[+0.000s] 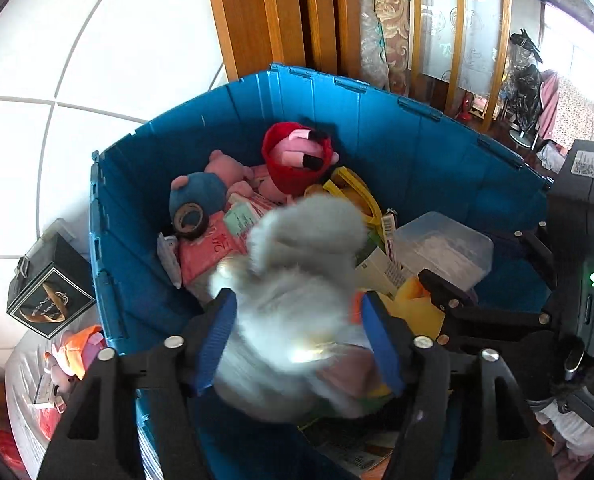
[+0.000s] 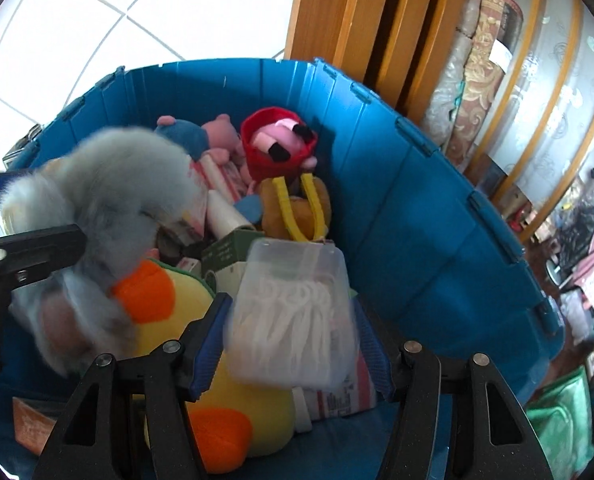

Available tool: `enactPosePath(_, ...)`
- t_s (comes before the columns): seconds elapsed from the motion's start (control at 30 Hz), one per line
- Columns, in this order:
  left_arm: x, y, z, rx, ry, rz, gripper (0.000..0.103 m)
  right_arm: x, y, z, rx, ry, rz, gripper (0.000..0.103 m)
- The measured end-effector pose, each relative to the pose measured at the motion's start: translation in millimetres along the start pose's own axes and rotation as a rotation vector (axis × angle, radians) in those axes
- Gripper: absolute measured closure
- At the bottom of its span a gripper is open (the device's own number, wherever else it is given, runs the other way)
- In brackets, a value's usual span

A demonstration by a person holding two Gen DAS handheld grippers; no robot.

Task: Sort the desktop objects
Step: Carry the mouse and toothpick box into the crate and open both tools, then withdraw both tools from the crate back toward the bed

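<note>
A blue storage bin [image 1: 397, 152], already heaped with plush toys and boxes, takes two more items. The left tool [image 1: 297, 344] stands apart around a blurred grey plush toy [image 1: 297, 280], seemingly dropping over the bin's near left. The right tool [image 2: 291, 344] brackets a clear plastic box [image 2: 293, 312], grip uncertain, at near right. Next, judged: let go fully and withdraw both tools.

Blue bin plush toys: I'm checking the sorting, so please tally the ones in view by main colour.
Grey plush: 1
Yellow duck: 1
Pink pig in red hood: 1
Blue-and-pink plush: 1
Brown plush: 1
Total: 5
</note>
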State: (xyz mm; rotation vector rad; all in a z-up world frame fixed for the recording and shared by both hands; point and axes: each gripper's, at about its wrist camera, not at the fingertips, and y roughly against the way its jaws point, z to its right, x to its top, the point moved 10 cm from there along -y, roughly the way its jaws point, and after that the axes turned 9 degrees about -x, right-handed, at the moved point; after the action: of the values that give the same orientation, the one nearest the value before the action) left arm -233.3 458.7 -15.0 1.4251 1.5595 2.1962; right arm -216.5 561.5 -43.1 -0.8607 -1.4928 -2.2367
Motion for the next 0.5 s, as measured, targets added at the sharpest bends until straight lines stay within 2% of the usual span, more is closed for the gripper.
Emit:
enactPosePath(0.23, -2.3, 20.0, -4.1, 0.0, 0.01, 0.059, 0.035, 2.3, 11.3, 2.4, 0.008, -0.02, 0.033, 0.007)
enactPosePath(0.4, -4.3, 52.7, -8.8, 0.005, 0.023, 0.158, 0.034, 3.6, 28.0, 6.4, -0.004, -0.048, 0.068, 0.0)
enactPosePath(0.5, -6.7, 78.4, -18.0, 0.022, 0.037, 0.232, 0.024, 6.7, 48.8, 8.7, -0.018, -0.068, 0.112, 0.0)
